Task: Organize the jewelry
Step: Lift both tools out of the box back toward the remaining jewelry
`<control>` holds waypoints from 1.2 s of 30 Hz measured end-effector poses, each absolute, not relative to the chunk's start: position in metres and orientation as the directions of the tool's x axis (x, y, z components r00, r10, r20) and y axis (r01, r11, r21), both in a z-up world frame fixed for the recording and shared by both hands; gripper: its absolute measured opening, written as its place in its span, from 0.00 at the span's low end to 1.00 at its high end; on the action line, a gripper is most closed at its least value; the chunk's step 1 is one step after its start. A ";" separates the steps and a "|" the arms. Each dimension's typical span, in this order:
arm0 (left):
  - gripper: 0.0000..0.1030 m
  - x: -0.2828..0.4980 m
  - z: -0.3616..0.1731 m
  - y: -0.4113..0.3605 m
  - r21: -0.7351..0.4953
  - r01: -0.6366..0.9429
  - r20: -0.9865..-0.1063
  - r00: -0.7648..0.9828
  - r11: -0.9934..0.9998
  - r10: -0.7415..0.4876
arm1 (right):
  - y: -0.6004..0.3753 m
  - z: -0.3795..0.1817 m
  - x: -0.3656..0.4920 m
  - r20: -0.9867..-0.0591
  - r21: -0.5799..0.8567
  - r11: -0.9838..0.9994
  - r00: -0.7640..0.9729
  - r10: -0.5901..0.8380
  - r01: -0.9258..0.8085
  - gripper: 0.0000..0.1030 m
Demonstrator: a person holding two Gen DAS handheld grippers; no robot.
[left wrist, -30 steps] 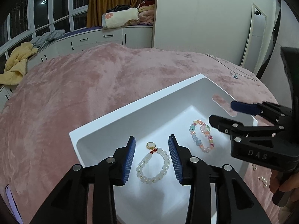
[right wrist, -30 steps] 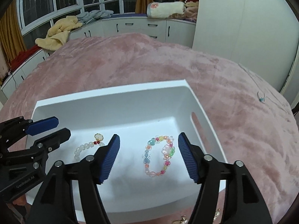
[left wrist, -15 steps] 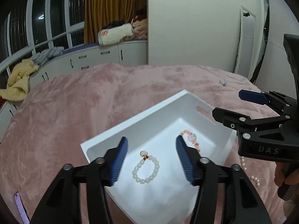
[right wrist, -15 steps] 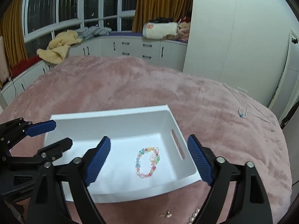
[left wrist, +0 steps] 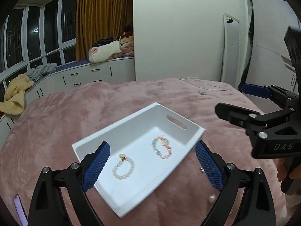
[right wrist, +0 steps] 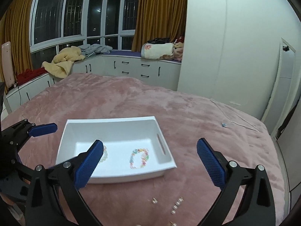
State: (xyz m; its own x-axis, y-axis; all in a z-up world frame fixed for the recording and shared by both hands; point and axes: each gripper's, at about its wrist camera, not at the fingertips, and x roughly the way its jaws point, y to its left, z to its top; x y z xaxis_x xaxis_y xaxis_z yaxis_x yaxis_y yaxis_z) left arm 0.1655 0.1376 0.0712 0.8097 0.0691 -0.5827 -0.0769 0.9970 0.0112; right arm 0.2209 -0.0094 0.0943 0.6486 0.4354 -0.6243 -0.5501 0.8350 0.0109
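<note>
A white tray (left wrist: 105, 131) (right wrist: 116, 121) lies on the pink bedspread. In it lie a white bead bracelet (left wrist: 123, 168) (right wrist: 104, 155) and a multicoloured bead bracelet (left wrist: 162, 149) (right wrist: 139, 158). My left gripper (left wrist: 152, 166) is wide open and empty, held above and short of the tray. My right gripper (right wrist: 150, 163) is wide open and empty, also raised back from the tray; it shows at the right of the left wrist view (left wrist: 242, 103). Small pearl pieces (right wrist: 175, 206) (left wrist: 212, 197) lie loose on the bedspread in front of the tray.
The pink bedspread (right wrist: 131, 98) spreads all around the tray. A thin cable with a blue end (right wrist: 224, 125) lies at its far right. White cabinets with piled clothes (right wrist: 62, 62) line the window wall. A purple strip (left wrist: 18, 207) lies at the near left.
Both grippers have opened much wider and pulled up and back from the tray. Both bracelets have stayed in the tray.
</note>
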 end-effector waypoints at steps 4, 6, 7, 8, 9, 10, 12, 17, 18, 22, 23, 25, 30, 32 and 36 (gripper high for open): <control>0.92 0.153 0.069 0.121 0.027 -0.070 -0.575 0.815 0.997 0.072 | -0.041 0.094 0.205 -0.622 0.014 0.850 0.661 0.419 -0.526 0.95; 0.92 0.150 0.068 0.116 0.021 -0.067 -0.583 0.810 0.998 0.066 | -0.053 0.092 0.200 -0.623 0.018 0.855 0.663 0.415 -0.518 0.96; 0.92 0.148 0.068 0.114 0.017 -0.067 -0.584 0.809 0.998 0.064 | -0.061 0.091 0.197 -0.624 0.021 0.858 0.664 0.413 -0.513 0.96; 0.92 0.146 0.067 0.112 0.012 -0.067 -0.584 0.809 0.998 0.061 | -0.068 0.089 0.194 -0.625 0.024 0.859 0.662 0.412 -0.512 0.96; 0.93 0.143 0.067 0.110 0.000 -0.068 -0.585 0.809 0.998 0.055 | -0.074 0.087 0.191 -0.628 0.022 0.860 0.662 0.409 -0.510 0.96; 0.94 0.140 0.066 0.108 -0.009 -0.074 -0.583 0.811 0.997 0.055 | -0.079 0.086 0.189 -0.629 0.019 0.860 0.663 0.406 -0.509 0.96; 0.94 0.133 0.065 0.106 -0.022 -0.086 -0.568 0.821 0.996 0.059 | -0.088 0.081 0.184 -0.632 0.013 0.859 0.662 0.403 -0.511 0.96; 0.95 0.119 0.059 0.097 -0.052 -0.077 -0.548 0.836 0.996 0.036 | -0.109 0.066 0.170 -0.643 0.012 0.853 0.649 0.407 -0.522 0.96; 0.95 0.117 0.058 0.095 -0.052 -0.073 -0.544 0.838 0.996 0.033 | -0.113 0.063 0.167 -0.645 0.013 0.852 0.646 0.408 -0.524 0.96; 0.95 0.104 0.049 0.082 -0.041 -0.055 -0.522 0.853 0.998 0.026 | -0.126 0.049 0.156 -0.657 0.003 0.848 0.638 0.402 -0.531 0.95; 0.95 0.101 0.046 0.080 -0.039 -0.048 -0.521 0.853 0.998 0.021 | -0.128 0.046 0.154 -0.660 -0.003 0.846 0.636 0.399 -0.533 0.95; 0.95 0.096 0.037 0.073 -0.043 -0.027 -0.529 0.849 0.999 0.000 | -0.130 0.038 0.149 -0.668 -0.013 0.841 0.630 0.395 -0.541 0.95; 0.95 0.088 0.016 0.062 -0.026 0.009 -0.548 0.836 1.000 -0.022 | -0.136 0.020 0.141 -0.684 -0.021 0.836 0.618 0.388 -0.548 0.95; 0.95 0.085 0.008 0.059 -0.022 0.027 -0.550 0.834 0.999 -0.035 | -0.139 0.014 0.140 -0.686 -0.016 0.835 0.614 0.391 -0.550 0.95; 0.95 0.083 -0.008 0.054 -0.019 0.064 -0.569 0.820 0.998 -0.063 | -0.142 0.001 0.140 -0.696 -0.002 0.835 0.600 0.394 -0.551 0.95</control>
State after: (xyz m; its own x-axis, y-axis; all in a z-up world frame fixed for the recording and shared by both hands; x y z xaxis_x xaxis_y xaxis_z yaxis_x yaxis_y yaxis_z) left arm 0.0834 0.0543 -0.0078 0.8200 -0.0635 -0.5688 0.0640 0.9978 -0.0191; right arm 0.1403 -0.1421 0.0005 0.6005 0.3943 -0.6957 -0.5506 0.8348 -0.0021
